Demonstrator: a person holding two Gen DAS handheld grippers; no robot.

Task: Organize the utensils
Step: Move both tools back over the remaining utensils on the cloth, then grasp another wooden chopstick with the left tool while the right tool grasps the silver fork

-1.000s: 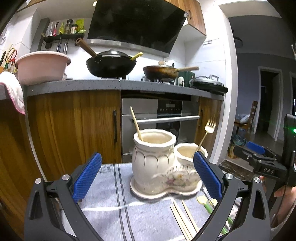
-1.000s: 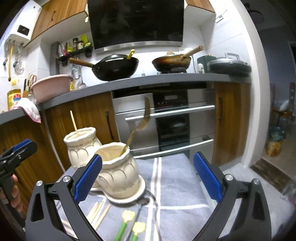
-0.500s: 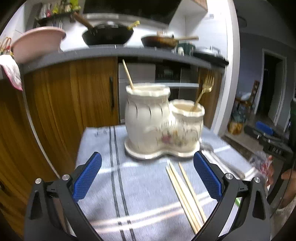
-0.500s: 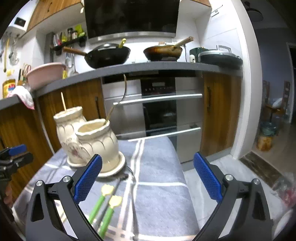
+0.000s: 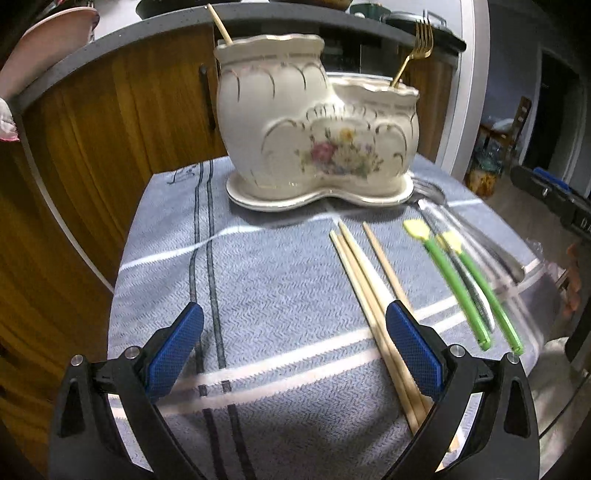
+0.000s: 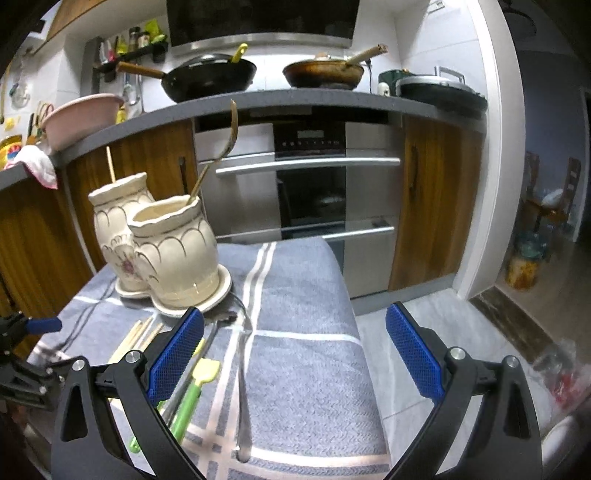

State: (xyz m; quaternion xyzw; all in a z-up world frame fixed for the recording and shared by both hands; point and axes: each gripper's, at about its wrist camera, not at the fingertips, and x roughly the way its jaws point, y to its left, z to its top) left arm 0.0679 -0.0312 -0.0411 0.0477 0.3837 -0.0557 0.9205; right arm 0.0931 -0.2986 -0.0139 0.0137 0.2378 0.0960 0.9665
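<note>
A cream double-pot ceramic holder (image 5: 314, 129) (image 6: 162, 243) stands on the grey striped cloth (image 5: 258, 280). One chopstick (image 5: 218, 23) sticks out of its tall pot and a gold fork (image 5: 413, 48) out of the short one. Three wooden chopsticks (image 5: 369, 295) lie on the cloth, with two green-handled utensils (image 5: 458, 288) (image 6: 188, 402) and steel cutlery (image 5: 472, 240) (image 6: 242, 376) to their right. My left gripper (image 5: 293, 347) is open above the cloth, its right pad beside the chopsticks. My right gripper (image 6: 293, 354) is open over the cloth's right part, empty.
Wooden cabinets (image 5: 110, 122) and an oven (image 6: 314, 192) stand behind the small table. The counter holds a black wok (image 6: 207, 79), a brown pan (image 6: 323, 74) and a pink basin (image 6: 79, 118). The table's right edge (image 6: 354, 332) drops to a tiled floor.
My left gripper has tipped down and come nearer the cloth, bringing the chopsticks close to its right pad. The right gripper has shifted a little, with the holder now further left.
</note>
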